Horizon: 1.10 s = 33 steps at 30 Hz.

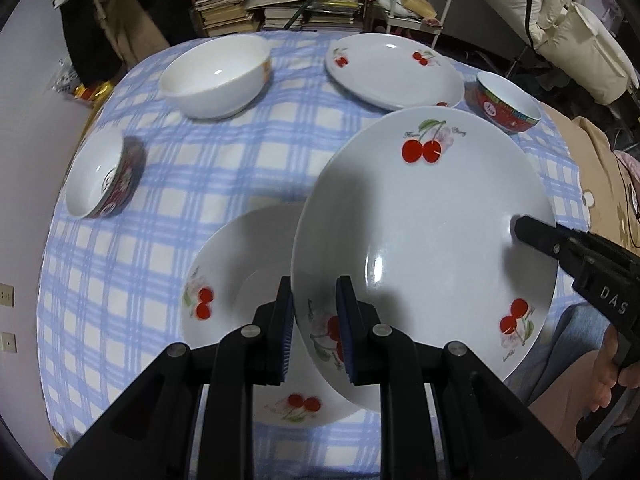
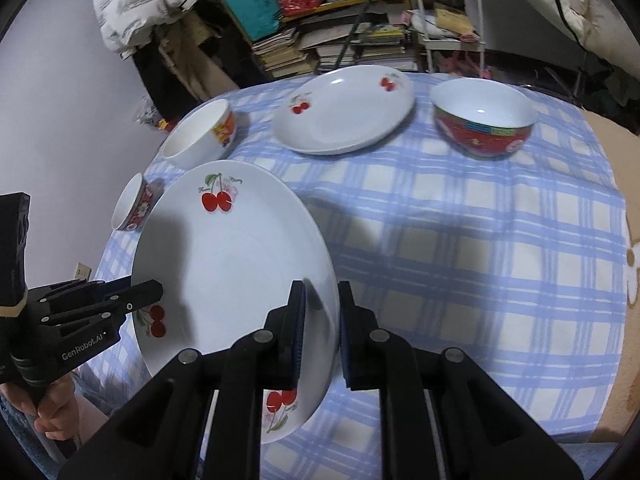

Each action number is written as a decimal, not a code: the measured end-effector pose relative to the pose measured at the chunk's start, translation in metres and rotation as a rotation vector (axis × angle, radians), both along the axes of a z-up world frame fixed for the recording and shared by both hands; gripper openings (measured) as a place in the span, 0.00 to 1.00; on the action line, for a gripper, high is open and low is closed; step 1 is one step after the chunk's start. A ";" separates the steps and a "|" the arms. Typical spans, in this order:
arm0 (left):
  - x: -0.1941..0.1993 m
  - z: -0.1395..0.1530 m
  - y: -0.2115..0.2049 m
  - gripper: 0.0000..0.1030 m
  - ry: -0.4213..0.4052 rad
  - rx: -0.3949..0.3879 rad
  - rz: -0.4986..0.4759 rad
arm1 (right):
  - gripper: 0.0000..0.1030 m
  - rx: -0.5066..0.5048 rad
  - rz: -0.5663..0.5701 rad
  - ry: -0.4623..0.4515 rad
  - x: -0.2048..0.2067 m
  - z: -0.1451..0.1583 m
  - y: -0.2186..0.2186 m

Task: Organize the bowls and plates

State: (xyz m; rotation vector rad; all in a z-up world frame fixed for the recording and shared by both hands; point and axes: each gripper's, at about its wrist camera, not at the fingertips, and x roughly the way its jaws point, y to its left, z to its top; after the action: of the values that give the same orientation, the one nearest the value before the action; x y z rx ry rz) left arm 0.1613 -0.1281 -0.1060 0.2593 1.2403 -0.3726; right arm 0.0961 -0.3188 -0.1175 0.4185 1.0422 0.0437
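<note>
I hold a white cherry-print plate (image 1: 424,240) (image 2: 232,272) tilted in the air above the table, one gripper on each side. My left gripper (image 1: 315,296) (image 2: 150,292) is shut on its left rim. My right gripper (image 2: 322,296) (image 1: 524,228) is shut on the opposite rim. A second cherry plate (image 1: 248,264) lies on the cloth partly under the held one. A third cherry plate (image 1: 392,72) (image 2: 344,112) rests at the far side.
A white bowl (image 1: 216,76) (image 2: 200,136) stands at the far left. A red-patterned bowl (image 1: 104,172) (image 2: 136,204) sits near the left edge, and another (image 1: 506,102) (image 2: 484,120) stands far right. The blue checked tablecloth (image 1: 200,160) (image 2: 460,240) covers the table. Book stacks and a metal rack stand behind.
</note>
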 end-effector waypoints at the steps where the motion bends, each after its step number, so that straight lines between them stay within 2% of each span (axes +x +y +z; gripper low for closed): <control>1: -0.001 0.000 0.004 0.19 0.001 -0.002 0.007 | 0.16 -0.002 -0.001 -0.008 0.000 0.001 0.004; 8: -0.006 0.002 0.035 0.19 0.001 -0.009 0.054 | 0.16 -0.033 0.037 -0.036 0.004 0.009 0.036; 13: -0.012 -0.008 0.062 0.19 0.028 -0.037 0.107 | 0.16 -0.040 0.071 -0.022 0.005 0.000 0.056; 17: -0.016 -0.016 0.079 0.19 0.048 -0.059 0.147 | 0.16 -0.113 0.084 -0.045 0.001 0.001 0.079; 19: -0.017 -0.018 0.086 0.19 0.051 -0.065 0.163 | 0.16 -0.115 0.096 -0.054 0.001 0.001 0.085; 25: -0.012 -0.023 0.100 0.19 0.057 -0.062 0.211 | 0.16 -0.102 0.153 -0.065 0.004 -0.006 0.098; 29: -0.009 -0.034 0.101 0.19 0.071 -0.044 0.227 | 0.16 -0.039 0.154 -0.064 0.009 -0.019 0.095; 33: -0.006 -0.045 0.098 0.19 0.090 -0.022 0.221 | 0.16 0.035 0.131 -0.027 0.015 -0.035 0.087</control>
State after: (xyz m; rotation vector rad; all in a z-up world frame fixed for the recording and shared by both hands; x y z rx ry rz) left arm 0.1556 -0.0306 -0.1507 0.0854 1.3381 -0.2082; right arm 0.1108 -0.2316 -0.1525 0.3801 1.0424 0.1841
